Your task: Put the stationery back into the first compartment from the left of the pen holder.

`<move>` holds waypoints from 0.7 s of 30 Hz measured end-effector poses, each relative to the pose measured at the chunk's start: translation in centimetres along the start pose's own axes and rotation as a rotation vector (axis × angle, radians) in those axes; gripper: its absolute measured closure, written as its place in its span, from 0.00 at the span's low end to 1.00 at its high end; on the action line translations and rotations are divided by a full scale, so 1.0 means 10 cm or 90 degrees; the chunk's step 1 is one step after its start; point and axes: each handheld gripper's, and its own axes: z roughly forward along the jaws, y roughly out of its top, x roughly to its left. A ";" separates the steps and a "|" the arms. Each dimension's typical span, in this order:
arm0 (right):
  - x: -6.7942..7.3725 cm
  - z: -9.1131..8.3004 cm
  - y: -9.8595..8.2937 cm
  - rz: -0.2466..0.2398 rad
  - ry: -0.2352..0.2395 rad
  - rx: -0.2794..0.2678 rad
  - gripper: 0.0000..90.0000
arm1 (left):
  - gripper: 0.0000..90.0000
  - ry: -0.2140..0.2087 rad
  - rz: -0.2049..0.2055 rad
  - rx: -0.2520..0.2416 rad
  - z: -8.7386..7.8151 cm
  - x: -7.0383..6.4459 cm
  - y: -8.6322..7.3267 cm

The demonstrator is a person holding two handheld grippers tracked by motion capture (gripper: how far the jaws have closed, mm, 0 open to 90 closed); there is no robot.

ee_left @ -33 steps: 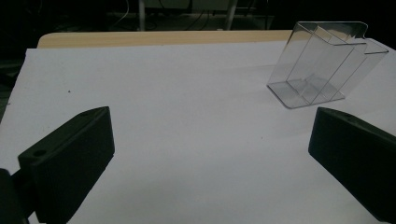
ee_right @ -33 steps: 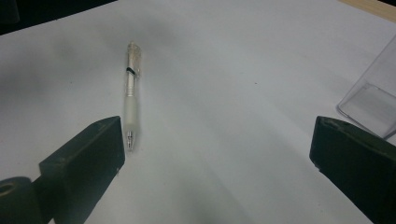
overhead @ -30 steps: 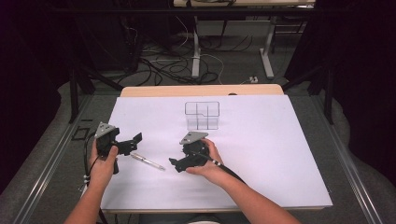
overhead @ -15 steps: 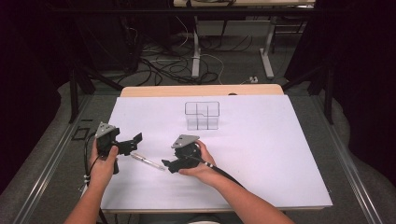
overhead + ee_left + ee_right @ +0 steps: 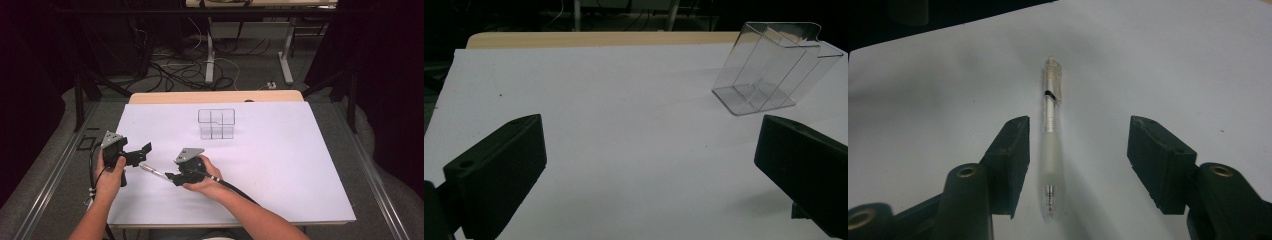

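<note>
Broadly: counter (image 5: 280,170) under a white sheet, wooden far edge showing. Clear divided organizer (image 5: 216,123) stands toward the middle of the far edge, well apart from both hands (empty, as far as can be told).

Left tongs (image 5: 134,154) hover near the left edge, jaws wide apart, nothing between them; the left gripper view looks across bare sheet toward the organizer (image 5: 774,70).

Right tongs (image 5: 172,176) sit low toward the near-left part of the counter, jaws apart, pointed left.

Pen (image 5: 1052,140), translucent barrel, lies flat on the sheet between the two hands; in the high view it (image 5: 151,171) runs at a slant from near the left tongs to the right tongs. In the right gripper view its long axis runs along the tongs' reach, writing tip nearest the camera, barrel between the open jaws and closer to the left one. Right hand is nearer; likely the pick needs only a closing squeeze across the barrel.
</note>
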 end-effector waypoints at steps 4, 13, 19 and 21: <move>0.03 0.06 -0.01 -0.001 0.009 0.015 0.52 | 0.00 -0.001 0.001 0.001 0.00 0.00 0.00; 0.05 0.19 -0.02 -0.008 0.039 0.032 0.67 | 0.00 0.000 -0.001 0.004 0.00 0.02 0.00; 0.07 0.25 -0.03 -0.008 0.028 0.051 0.73 | 0.00 0.001 -0.001 0.002 0.01 0.02 0.00; 0.07 0.26 -0.04 -0.006 0.027 0.056 0.75 | 0.00 0.000 -0.001 0.003 0.01 0.02 0.00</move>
